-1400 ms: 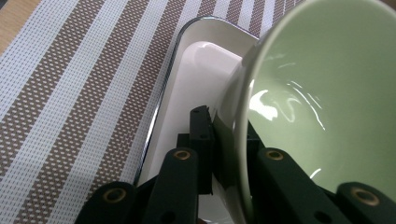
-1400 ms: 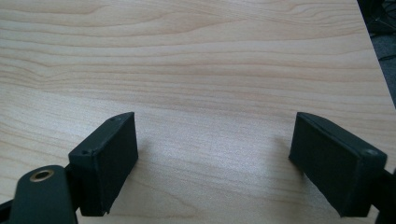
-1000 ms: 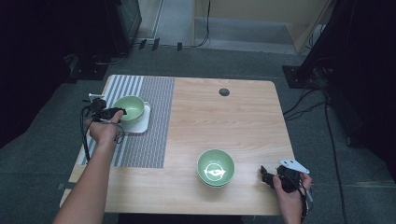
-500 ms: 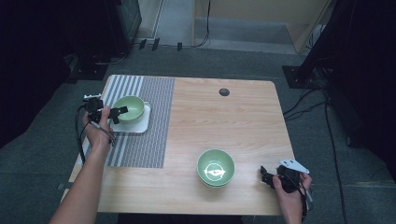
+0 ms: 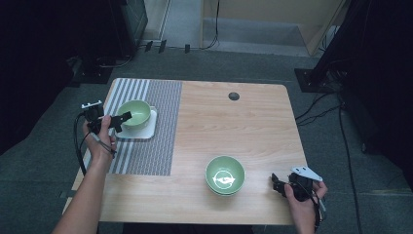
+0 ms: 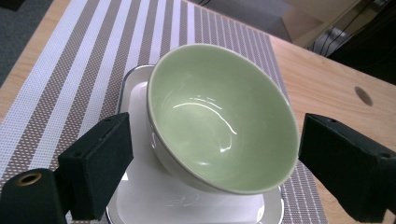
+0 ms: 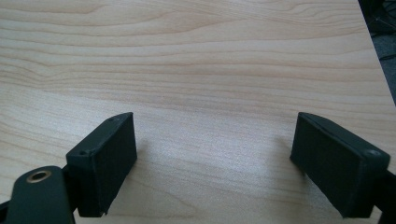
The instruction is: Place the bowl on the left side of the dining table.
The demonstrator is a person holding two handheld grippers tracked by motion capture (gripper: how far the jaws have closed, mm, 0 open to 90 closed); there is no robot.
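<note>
A wooden tabletop [image 5: 229, 131] carries a striped grey-and-white placemat [image 5: 151, 146] along its left side, and on the mat sits a white square plate [image 5: 146, 130] with a pale green bowl [image 5: 134, 112] resting in it. In the left gripper view the bowl [image 6: 224, 121] is tilted on the plate [image 6: 140, 196], its empty inside turned toward the camera, and it sits between the two black jaws without either one touching it. The left hand-held gripper [image 5: 117, 121] is held just at the bowl's near-left side, jaws spread wide, with its cable hanging down beside the person's forearm. A second green bowl [image 5: 225, 175], with a white pattern on its inside, stands on the bare wood near the front edge, well apart from the first. Just right of it, the right hand-held gripper [image 5: 278, 185] is held low at the front right corner, pointing left toward that bowl; in the right gripper view its jaws stand wide over bare wood, holding nothing. A small dark round spot [image 5: 234, 95] marks the tabletop's far side.
</note>
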